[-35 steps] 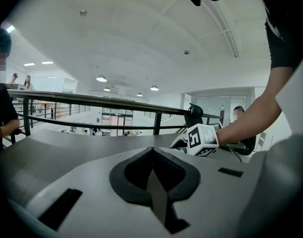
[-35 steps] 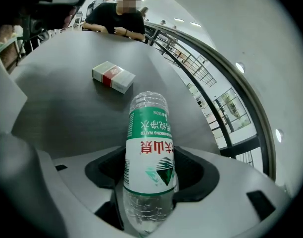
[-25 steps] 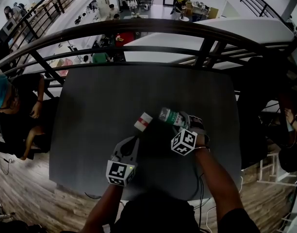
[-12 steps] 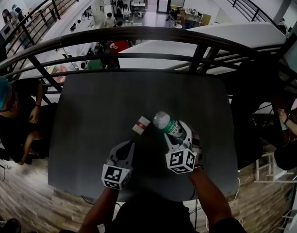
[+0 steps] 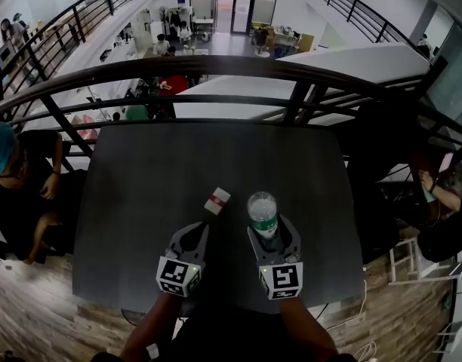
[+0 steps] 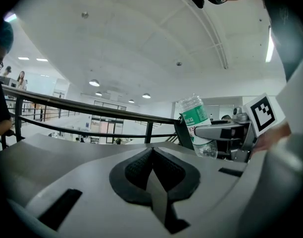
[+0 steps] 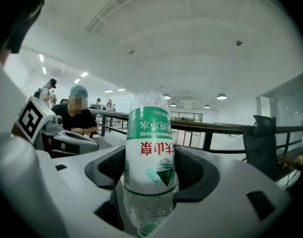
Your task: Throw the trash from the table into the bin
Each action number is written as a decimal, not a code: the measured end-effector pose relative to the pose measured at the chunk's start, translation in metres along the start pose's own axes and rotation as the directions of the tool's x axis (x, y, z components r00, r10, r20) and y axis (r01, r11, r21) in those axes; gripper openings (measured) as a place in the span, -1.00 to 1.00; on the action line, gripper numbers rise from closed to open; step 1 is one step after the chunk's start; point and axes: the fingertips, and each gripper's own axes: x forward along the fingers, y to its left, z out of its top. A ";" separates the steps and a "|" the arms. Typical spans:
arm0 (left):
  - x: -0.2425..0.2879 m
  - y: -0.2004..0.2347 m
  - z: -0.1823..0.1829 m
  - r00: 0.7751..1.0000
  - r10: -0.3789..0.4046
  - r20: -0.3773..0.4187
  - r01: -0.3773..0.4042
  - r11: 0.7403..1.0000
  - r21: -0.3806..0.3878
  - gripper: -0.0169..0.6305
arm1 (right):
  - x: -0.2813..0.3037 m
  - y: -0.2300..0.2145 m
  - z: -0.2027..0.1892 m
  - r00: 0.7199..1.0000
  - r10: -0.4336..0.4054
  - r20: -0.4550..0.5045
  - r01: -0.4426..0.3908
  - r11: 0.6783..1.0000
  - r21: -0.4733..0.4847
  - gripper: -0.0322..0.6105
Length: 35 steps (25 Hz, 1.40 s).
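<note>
A clear plastic water bottle (image 5: pixel 263 213) with a green label stands on end, cap down, between the fingers of my right gripper (image 5: pixel 270 232), which is shut on it above the dark table (image 5: pixel 155 172). In the right gripper view the bottle (image 7: pixel 149 167) fills the gap and its print reads upside down. A small white and red carton (image 5: pixel 217 200) lies on the table just ahead of my left gripper (image 5: pixel 197 231). In the left gripper view that gripper (image 6: pixel 152 157) is shut with nothing in it, and the bottle (image 6: pixel 200 125) shows at the right. No bin is in view.
A black metal railing (image 5: pixel 216 66) runs along the table's far edge, with a lower floor beyond it. A seated person in a teal cap (image 5: pixel 12 164) is at the table's left side. Another person (image 5: pixel 435 194) sits off to the right.
My right gripper has lifted the bottle off the table and rolled it from lying flat to standing on end. The left gripper has drawn back slightly, still shut.
</note>
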 end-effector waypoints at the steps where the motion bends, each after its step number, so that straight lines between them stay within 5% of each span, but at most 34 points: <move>1: -0.001 -0.001 0.002 1.000 -0.003 0.004 0.003 1.000 0.001 -0.88 | -0.005 0.004 0.003 1.000 0.001 0.020 -0.002 1.000 0.016 0.05; 12: -0.031 -0.031 0.034 0.993 0.083 0.089 -0.078 0.995 -0.057 -0.88 | -0.045 0.020 0.034 0.980 0.117 0.160 -0.139 0.981 0.132 0.05; 22: -0.076 -0.086 0.032 0.977 0.194 0.084 -0.189 0.980 -0.062 -0.88 | -0.091 0.028 0.034 0.942 0.263 0.208 -0.291 0.950 0.117 0.05; 35: -0.179 -0.072 0.022 0.904 0.413 0.113 -0.413 0.910 -0.023 -0.88 | -0.097 0.126 0.042 0.836 0.500 0.227 -0.526 0.847 0.070 0.05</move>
